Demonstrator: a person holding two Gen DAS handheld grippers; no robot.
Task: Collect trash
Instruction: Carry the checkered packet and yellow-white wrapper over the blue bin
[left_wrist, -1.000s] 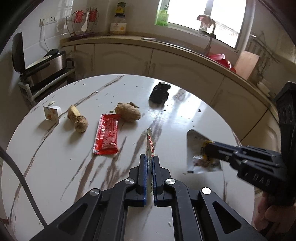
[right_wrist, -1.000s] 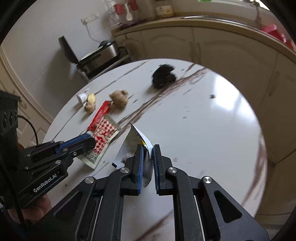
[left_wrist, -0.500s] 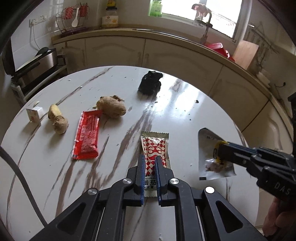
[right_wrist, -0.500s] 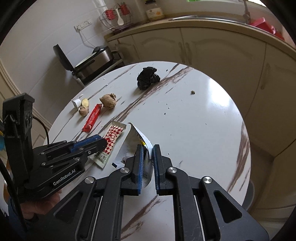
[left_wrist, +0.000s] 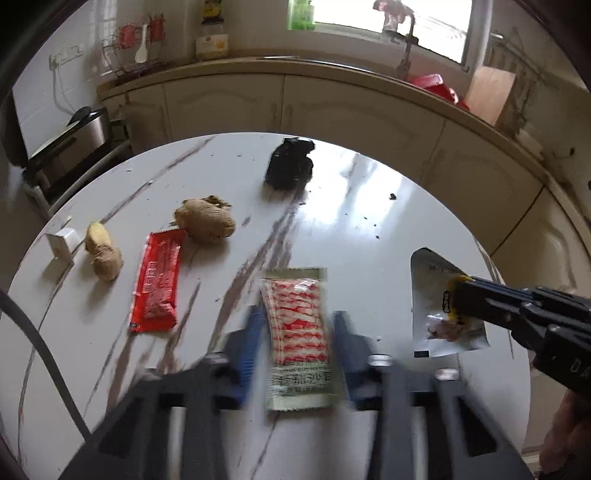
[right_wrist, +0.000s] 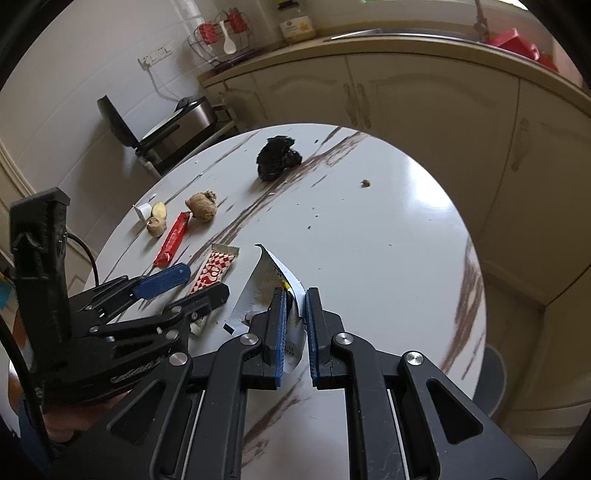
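On the round white marble-veined desk (left_wrist: 369, 229), the left claw (left_wrist: 297, 332) is opening, its blue pads standing clear on either side of a red-and-white checked sauce packet (left_wrist: 297, 332) that lies flat between them at the 6 o'clock edge of the left wrist view. The right claw (right_wrist: 295, 317) is clamped tight on a torn white wrapper (right_wrist: 266, 284), held just above the desk at 4 o'clock in that same view. At 9 o'clock lies a red snack wrapper (left_wrist: 157, 278), touching a ginger root (left_wrist: 205, 219) at its far end; a smaller ginger piece (left_wrist: 101, 253) and a small white box (left_wrist: 62, 242) sit beyond. A crumpled black bag (left_wrist: 290, 162) rests at 12 o'clock.
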